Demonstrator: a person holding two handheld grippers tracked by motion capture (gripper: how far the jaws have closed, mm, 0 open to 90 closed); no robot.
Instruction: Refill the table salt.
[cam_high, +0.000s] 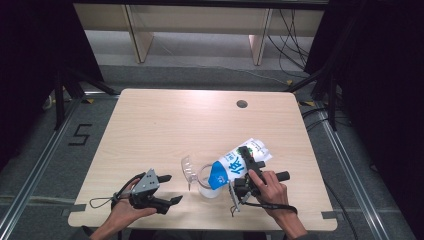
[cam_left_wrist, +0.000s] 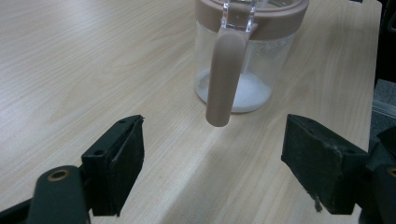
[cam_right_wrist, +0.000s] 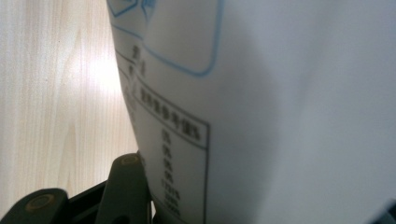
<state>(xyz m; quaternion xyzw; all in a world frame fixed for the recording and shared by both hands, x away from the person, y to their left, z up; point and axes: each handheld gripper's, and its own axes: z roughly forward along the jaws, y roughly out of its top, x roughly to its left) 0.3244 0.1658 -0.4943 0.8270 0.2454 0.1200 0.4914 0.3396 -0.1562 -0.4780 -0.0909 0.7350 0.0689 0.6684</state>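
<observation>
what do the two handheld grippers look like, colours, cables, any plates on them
Both are black. The left gripper has a grey three-cornered plate on top, a thin black looping cable and blocky black pads. The right gripper trails a black cable too.

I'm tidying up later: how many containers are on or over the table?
2: a clear jug with a flipped-open lid stands near the front edge, and a blue-and-white carton is held tilted over it by the right gripper.
</observation>
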